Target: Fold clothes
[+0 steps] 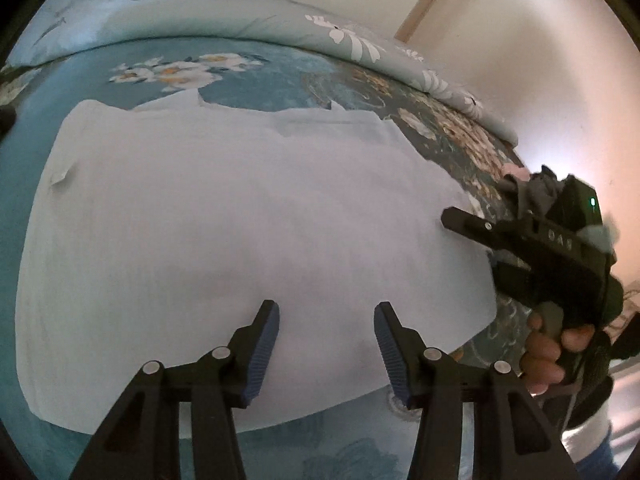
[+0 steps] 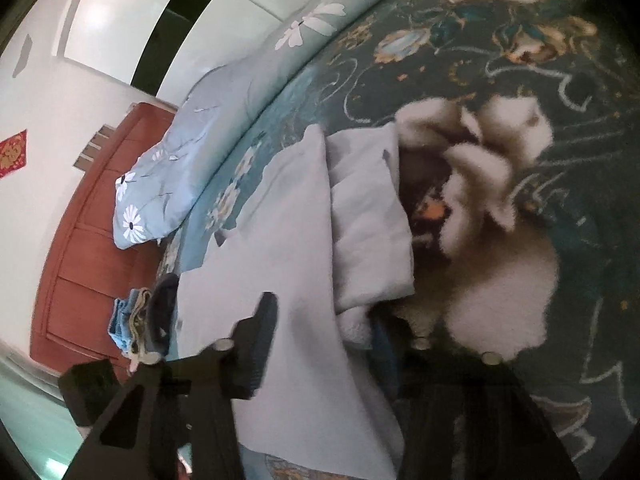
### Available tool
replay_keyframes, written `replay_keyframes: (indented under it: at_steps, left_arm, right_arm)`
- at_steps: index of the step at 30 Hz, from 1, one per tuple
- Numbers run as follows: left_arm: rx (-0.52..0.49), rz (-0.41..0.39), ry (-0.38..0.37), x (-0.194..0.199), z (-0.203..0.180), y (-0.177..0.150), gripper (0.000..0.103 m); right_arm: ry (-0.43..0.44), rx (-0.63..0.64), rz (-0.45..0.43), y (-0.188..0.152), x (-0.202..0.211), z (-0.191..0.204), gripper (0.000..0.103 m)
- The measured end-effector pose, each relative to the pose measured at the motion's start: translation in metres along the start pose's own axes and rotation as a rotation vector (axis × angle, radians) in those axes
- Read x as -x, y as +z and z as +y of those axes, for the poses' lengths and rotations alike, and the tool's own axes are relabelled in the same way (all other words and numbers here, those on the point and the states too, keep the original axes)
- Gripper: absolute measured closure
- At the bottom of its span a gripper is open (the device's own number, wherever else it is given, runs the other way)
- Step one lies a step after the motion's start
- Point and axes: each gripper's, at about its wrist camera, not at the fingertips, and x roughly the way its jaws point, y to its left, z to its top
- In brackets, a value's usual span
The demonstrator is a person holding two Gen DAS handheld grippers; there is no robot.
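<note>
A pale lavender garment [image 1: 248, 216] lies spread flat on the floral bedsheet [image 1: 272, 76]. My left gripper [image 1: 326, 322] hovers over its near hem, open, with nothing between the blue pads [image 1: 264, 344]. My right gripper [image 1: 478, 240], held by a hand [image 1: 544, 352], sits at the garment's right edge. In the right wrist view the garment [image 2: 288, 240] shows a folded-over part [image 2: 368, 216]. Its edge runs between the parted fingers of the right gripper [image 2: 324, 332]. The picture is blurred there and I see no pinch.
A light blue quilt with white daisies [image 1: 248, 12] [image 2: 160, 184] lies along the far side of the bed. The dark green sheet carries large pale flower prints [image 2: 488, 200]. A white wall [image 1: 540, 80] stands close on the right, and a red-brown wooden panel [image 2: 80, 240] beyond the bed.
</note>
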Motion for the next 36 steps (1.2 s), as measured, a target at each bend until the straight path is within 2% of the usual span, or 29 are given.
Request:
replay_keyframes:
  at_steps: [3, 5, 10, 14, 18, 26, 30, 36]
  left_arm:
    - [-0.022, 0.004, -0.004, 0.004, -0.003, -0.005, 0.05]
    - [0.011, 0.0, -0.044, 0.01, 0.003, -0.009, 0.05]
    - [0.051, 0.021, -0.126, 0.016, 0.019, -0.017, 0.05]
    - [0.112, -0.022, -0.189, 0.038, 0.035, -0.021, 0.05]
    - [0.159, -0.097, -0.165, 0.07, 0.065, -0.032, 0.05]
    - [0.347, -0.247, -0.162, 0.135, 0.144, -0.06, 0.049]
    - [0.41, -0.314, -0.178, 0.161, 0.172, -0.071, 0.049]
    - [0.476, -0.345, -0.189, 0.174, 0.197, -0.084, 0.049]
  right_arm:
    - [-0.026, 0.02, 0.016, 0.0, -0.007, 0.003, 0.078]
    - [-0.042, 0.028, 0.027, 0.001, -0.009, 0.003, 0.083]
    - [-0.072, 0.012, 0.042, 0.004, -0.009, 0.006, 0.085]
    - [-0.094, 0.023, 0.027, 0.007, -0.003, 0.025, 0.087]
    - [-0.106, 0.081, 0.003, 0.011, 0.005, 0.055, 0.087]
    - [-0.219, 0.261, 0.031, 0.01, -0.004, 0.14, 0.088]
    - [-0.249, 0.395, 0.04, -0.006, -0.016, 0.194, 0.089]
    - [-0.302, 0.571, 0.092, -0.05, -0.062, 0.252, 0.088]
